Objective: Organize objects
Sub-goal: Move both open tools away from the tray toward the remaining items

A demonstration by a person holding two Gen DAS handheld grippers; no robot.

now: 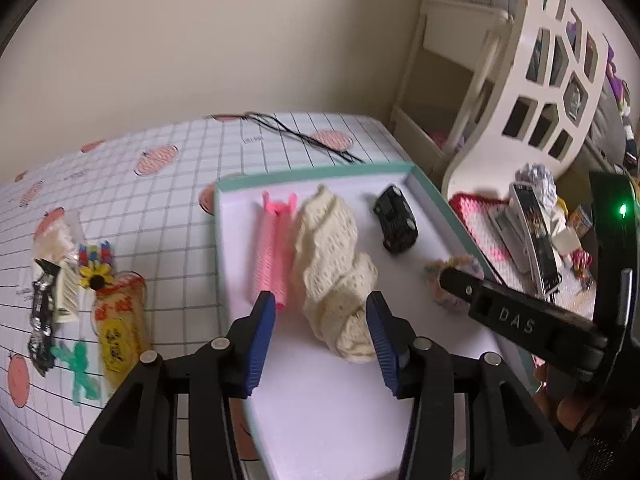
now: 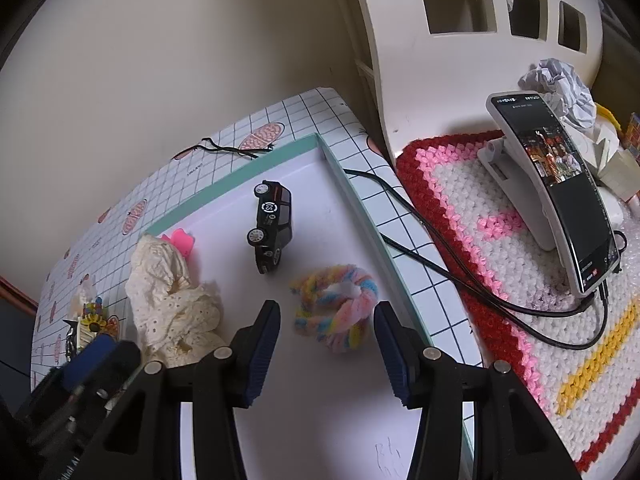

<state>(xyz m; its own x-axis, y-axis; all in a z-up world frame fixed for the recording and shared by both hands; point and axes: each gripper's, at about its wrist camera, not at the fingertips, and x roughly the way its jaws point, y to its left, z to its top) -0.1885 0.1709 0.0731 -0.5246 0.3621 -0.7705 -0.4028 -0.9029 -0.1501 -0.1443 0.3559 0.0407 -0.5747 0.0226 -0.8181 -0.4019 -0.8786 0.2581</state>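
A white tray with a teal rim [image 1: 312, 174] lies on the checked tablecloth. In it are a pink hair roller [image 1: 272, 252], a cream lace cloth [image 1: 336, 276], a black toy car [image 1: 395, 218] and a pastel scrunchie [image 2: 334, 320]. My left gripper [image 1: 320, 304] is open just above the near end of the lace cloth, which lies between its blue pads with a gap on the left. My right gripper [image 2: 326, 312] is open around the scrunchie, pads apart from it. The right gripper's finger partly hides the scrunchie in the left wrist view.
Left of the tray lie small packets, a sunflower clip [image 1: 95, 278], a yellow packet [image 1: 118, 336] and a green figure [image 1: 80, 372]. Right of it, a phone on a stand [image 2: 560, 200] sits on a crochet mat [image 2: 500, 280] with black cables. A white shelf unit [image 1: 532, 80] stands behind.
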